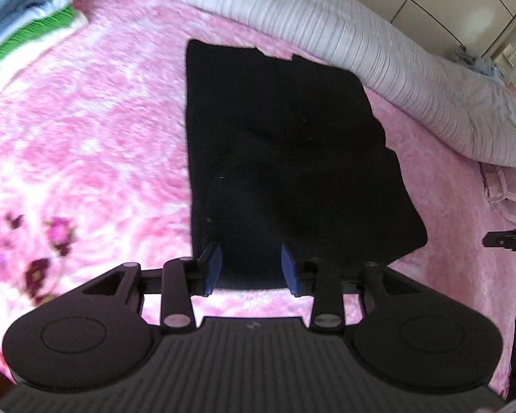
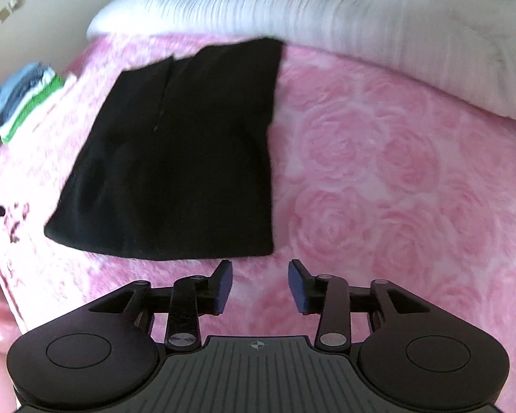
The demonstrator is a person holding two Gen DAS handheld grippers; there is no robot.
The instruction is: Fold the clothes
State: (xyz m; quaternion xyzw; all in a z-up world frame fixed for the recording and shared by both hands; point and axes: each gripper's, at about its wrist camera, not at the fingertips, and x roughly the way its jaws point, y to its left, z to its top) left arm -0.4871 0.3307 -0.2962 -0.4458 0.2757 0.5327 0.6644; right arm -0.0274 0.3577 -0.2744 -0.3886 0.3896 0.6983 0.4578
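Observation:
A black garment (image 1: 285,158) lies flat, folded into a long rectangle, on the pink blanket (image 1: 86,144); it also shows in the right wrist view (image 2: 175,158). My left gripper (image 1: 251,266) is open, its blue pads over the garment's near edge, holding nothing. My right gripper (image 2: 259,284) is open and empty, just short of the garment's near right corner, over the pink blanket (image 2: 395,189).
A stack of folded clothes (image 1: 27,17), blue, white and green, sits at the far left and shows in the right wrist view (image 2: 27,99). A rolled white quilt (image 1: 361,51) runs along the far side of the bed (image 2: 326,10). The other gripper's tip (image 1: 505,239) shows at right.

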